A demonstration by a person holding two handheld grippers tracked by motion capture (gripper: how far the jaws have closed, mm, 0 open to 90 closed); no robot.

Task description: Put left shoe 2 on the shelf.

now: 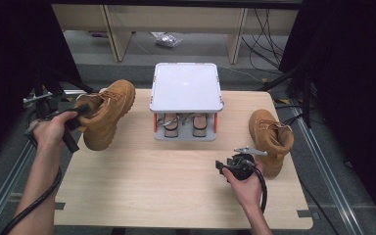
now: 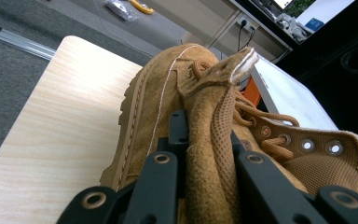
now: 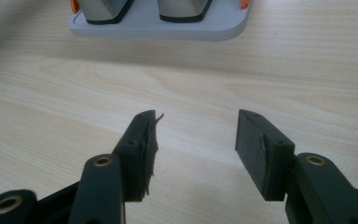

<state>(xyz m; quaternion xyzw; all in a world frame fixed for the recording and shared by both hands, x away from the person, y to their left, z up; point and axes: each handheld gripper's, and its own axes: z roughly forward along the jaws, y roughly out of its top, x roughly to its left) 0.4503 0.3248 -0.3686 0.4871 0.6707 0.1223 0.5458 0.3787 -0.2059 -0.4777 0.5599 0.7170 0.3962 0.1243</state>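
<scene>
Left gripper clamped on the back collar of a tan boot, jaws pinching the mesh-lined collar from both sides; boot tilted, lifted at the left edge of the wooden table. Behind centre, a grey two-tier rack with another pair of shoes on its lower shelf. Right gripper held low over bare tabletop, jaws spread wide, nothing between them. Just beside it, at the right edge, a second tan boot standing upright.

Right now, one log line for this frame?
left hand-held gripper: shut on left boot collar, lifted | right hand-held gripper: open above table | right boot: on table | shoe rack: centre
</scene>
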